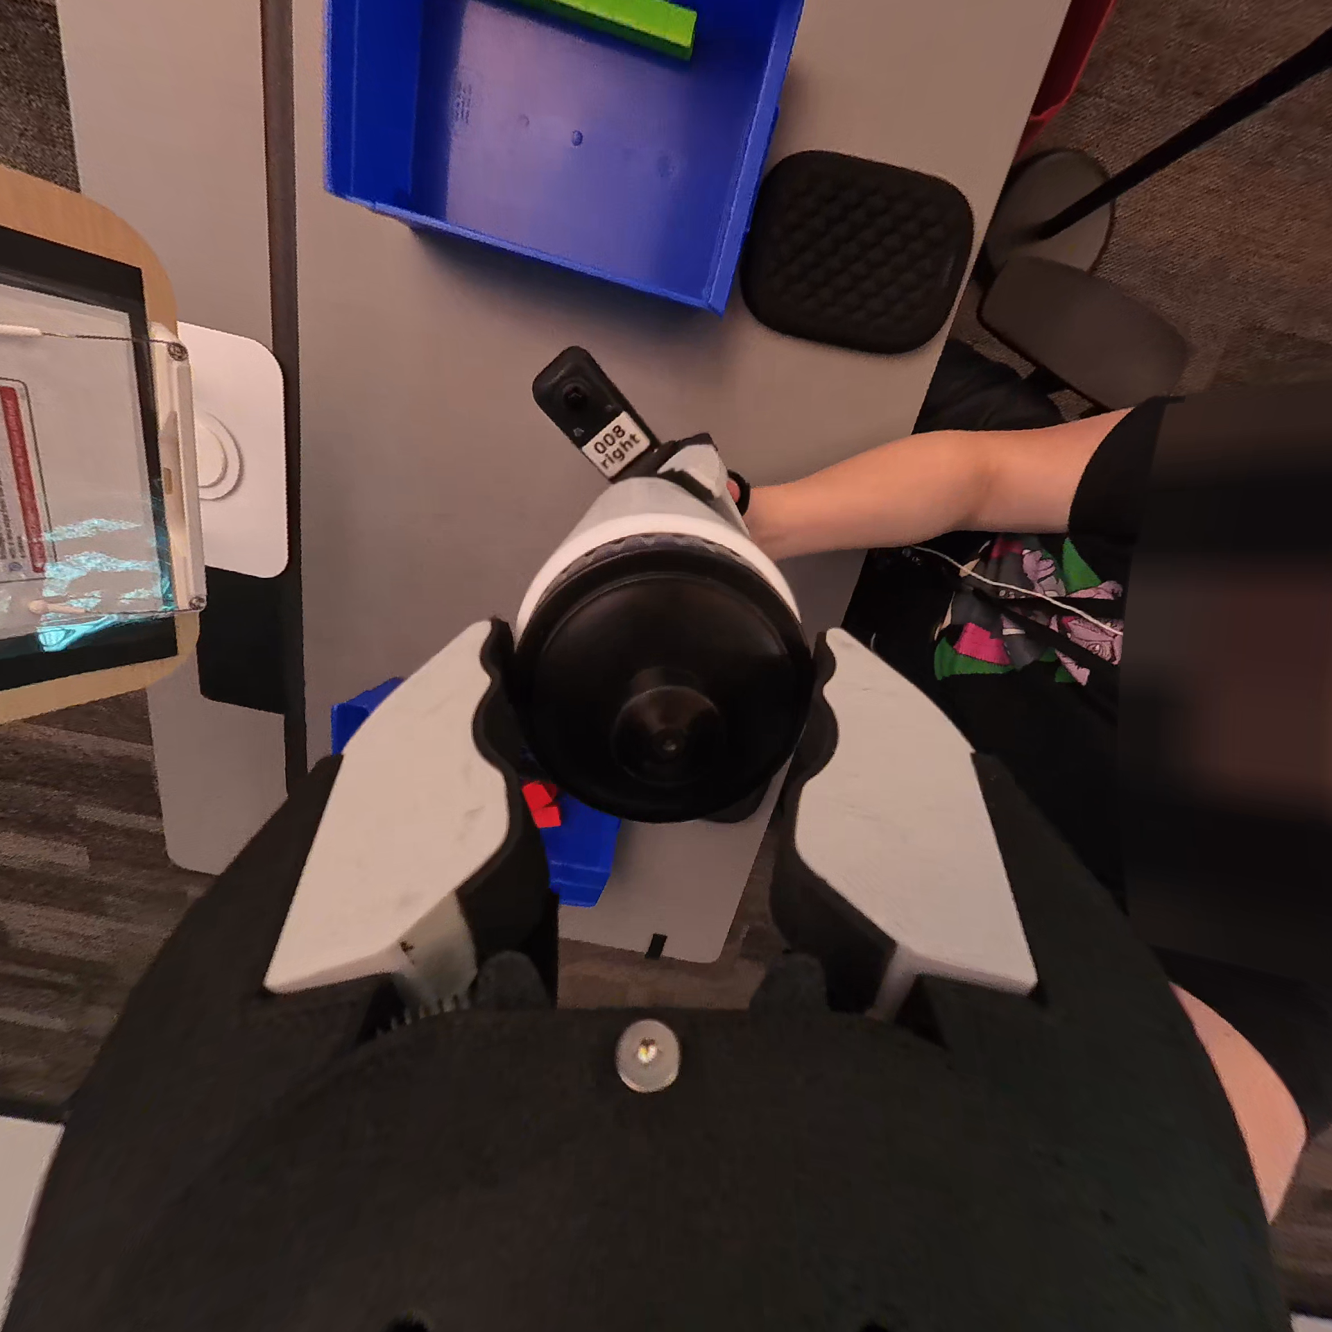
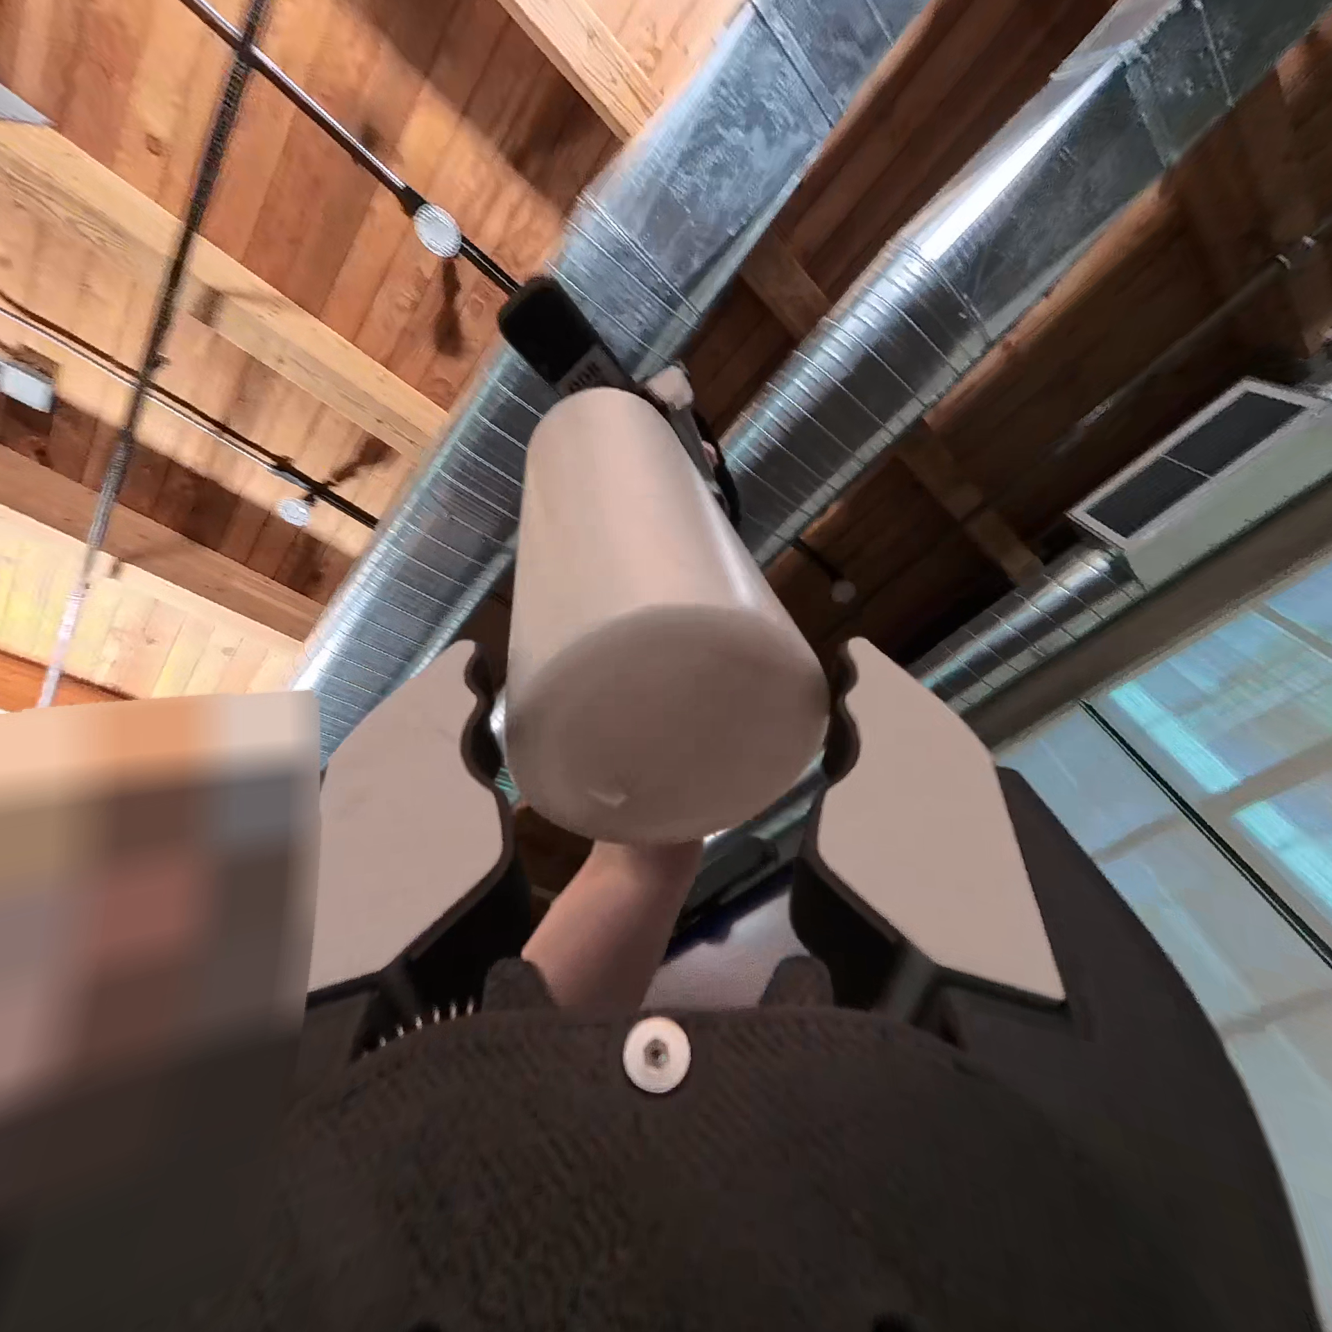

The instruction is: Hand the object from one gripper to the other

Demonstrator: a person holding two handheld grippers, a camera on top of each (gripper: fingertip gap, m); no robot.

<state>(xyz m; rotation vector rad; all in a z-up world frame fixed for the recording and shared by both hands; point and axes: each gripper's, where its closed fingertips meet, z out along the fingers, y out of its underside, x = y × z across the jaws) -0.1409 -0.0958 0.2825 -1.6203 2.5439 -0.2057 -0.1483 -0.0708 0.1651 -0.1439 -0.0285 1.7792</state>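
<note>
Bottle gripped by both tongs, left and right, above blue bin, black pad beside.

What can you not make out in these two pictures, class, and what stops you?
- Bottle middle: left view, hidden behind its black cap.
- Red thing in the small blue bin: left view, mostly behind a left gripper finger.
- Green block: left view, cut by the top edge.
- Ceiling: right view, motion-blurred.
- Right gripper contact: bottle blocks it.

Both claws: matte black textured bodies, pale grey wedge fingers with wavy black pads, one silver screw. Person's black floral-print top.
</note>
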